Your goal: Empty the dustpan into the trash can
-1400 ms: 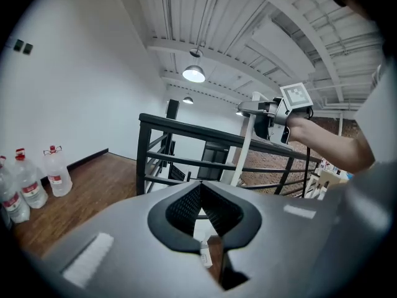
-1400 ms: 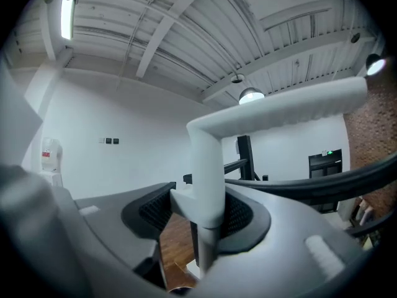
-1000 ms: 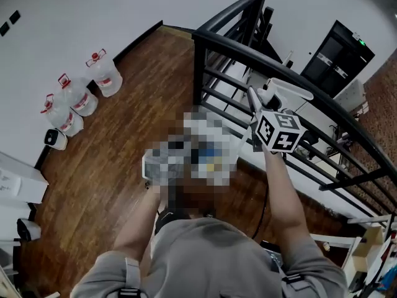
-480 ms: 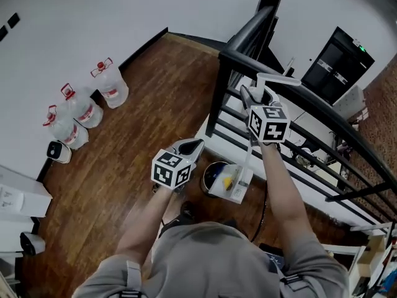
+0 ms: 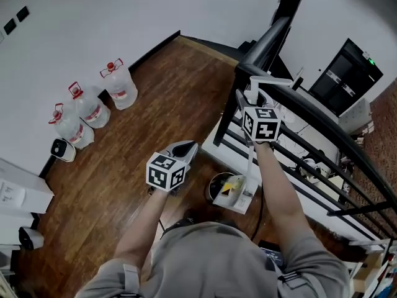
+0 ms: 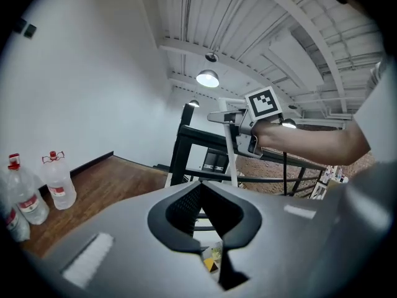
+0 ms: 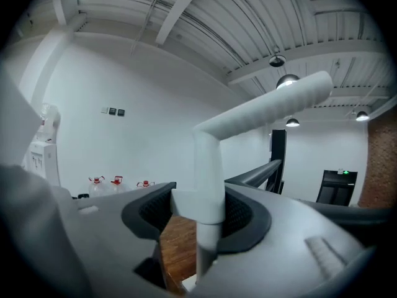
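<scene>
— What do the left tongs (image 6: 200,184) hold?

— Nothing. Their tips meet, closed on air, and the person holds them out over the floor (image 5: 155,104).

— And the right tongs (image 7: 208,198)?

— They grip the dustpan's white handle (image 7: 209,157), clamped on the upright pole just under its bent top bar. The right arm reaches forward, higher than the left.

— Where is the dustpan (image 5: 240,195) itself?

— It hangs at the pole's lower end, below and between the two arms. Its white pan is tilted and, seen from above, overlaps the right edge of the can (image 5: 214,185). Whether the two touch cannot be told. A yellow scrap (image 5: 233,184) lies in the pan.

— What is the can like?

— It is small, round and dark, and it stands on the wooden floor near the foot of the black railing (image 5: 268,41).

— What lies farther off?

— Three bottles (image 5: 121,84) with red caps stand in a row along the white wall (image 5: 93,17), well apart from the can. A small white device (image 5: 62,149) sits beside them. Beyond the railing stands a black cabinet (image 5: 346,79).
</scene>
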A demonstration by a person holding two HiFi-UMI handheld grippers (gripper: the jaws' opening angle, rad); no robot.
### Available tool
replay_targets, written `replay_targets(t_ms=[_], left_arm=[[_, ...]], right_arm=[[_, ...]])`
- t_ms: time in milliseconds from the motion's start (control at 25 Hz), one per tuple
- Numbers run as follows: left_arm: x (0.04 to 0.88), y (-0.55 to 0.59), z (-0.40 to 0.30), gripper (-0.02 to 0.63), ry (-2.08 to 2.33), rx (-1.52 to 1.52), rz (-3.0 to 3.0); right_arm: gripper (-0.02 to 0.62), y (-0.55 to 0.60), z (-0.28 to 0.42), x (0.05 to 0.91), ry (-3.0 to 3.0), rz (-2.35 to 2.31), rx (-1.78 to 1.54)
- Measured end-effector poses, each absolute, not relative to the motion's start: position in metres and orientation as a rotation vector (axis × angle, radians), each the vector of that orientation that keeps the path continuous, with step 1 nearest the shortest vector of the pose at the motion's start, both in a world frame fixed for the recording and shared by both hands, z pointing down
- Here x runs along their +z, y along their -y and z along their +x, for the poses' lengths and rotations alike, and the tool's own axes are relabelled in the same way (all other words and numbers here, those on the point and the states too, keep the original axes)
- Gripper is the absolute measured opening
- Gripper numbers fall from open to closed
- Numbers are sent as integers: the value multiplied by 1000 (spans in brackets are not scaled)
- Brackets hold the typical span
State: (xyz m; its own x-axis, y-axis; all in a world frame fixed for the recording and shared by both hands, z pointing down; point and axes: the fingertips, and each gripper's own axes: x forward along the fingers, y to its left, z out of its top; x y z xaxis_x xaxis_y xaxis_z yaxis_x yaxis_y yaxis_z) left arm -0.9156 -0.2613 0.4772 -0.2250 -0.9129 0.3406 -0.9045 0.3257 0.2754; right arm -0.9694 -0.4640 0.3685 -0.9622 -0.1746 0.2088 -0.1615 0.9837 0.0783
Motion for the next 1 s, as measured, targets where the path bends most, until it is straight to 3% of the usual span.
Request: replay_targets(t_ms=[640,1000], left_arm=[[478,269,-945,5,2216,-27,1480],[487,263,-943,5,2194,-38,1487]], right_arm=[[186,471,-1047,400,2863,121,-59],[186,472,-1019,391,2884,131,-48]])
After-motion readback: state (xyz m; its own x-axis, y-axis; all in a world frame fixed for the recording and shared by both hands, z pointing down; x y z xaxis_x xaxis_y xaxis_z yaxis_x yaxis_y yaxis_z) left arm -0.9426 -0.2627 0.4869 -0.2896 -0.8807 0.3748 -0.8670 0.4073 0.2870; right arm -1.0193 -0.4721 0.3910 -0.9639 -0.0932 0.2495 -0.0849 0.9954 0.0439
